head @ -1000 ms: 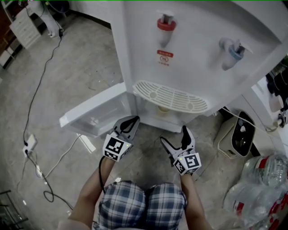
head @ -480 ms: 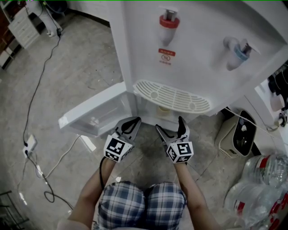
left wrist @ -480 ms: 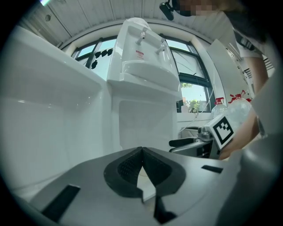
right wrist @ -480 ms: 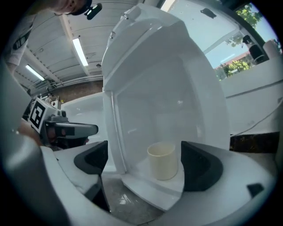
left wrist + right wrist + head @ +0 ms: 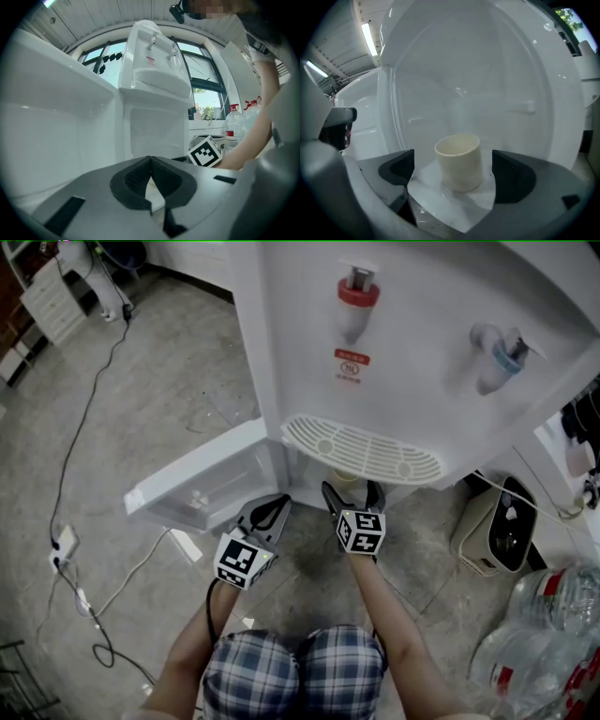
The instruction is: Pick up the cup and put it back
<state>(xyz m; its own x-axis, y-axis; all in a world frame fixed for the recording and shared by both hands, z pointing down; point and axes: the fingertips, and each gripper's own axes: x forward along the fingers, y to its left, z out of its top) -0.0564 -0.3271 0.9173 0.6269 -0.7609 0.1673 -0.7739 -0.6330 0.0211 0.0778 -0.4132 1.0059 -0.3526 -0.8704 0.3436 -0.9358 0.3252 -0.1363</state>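
Cup: a pale, straight-sided cup (image 5: 458,161) stands upright on the white floor of the compartment (image 5: 440,201) low in the water dispenser (image 5: 403,352), under the drip tray (image 5: 361,448).
Right gripper: the right gripper (image 5: 352,495) is at the compartment's mouth, jaws spread wide and holding nothing. The cup sits centred in the gap but a little farther in, touching neither jaw.
Left gripper: the left gripper (image 5: 150,174) hangs to the left, near the open door (image 5: 202,479), jaws pressed together with nothing in them.
Step in hand: reaching in for the pick-up, I'd say; the cup is not yet grasped.
Doing it well: go straight in and level until the jaws flank the cup's middle, then close evenly. Keeping low under the drip tray and off the compartment walls matters. If one jaw touches first, it could tip or slide so light a cup.
Left side's part: best kept clear of the opening and the door.
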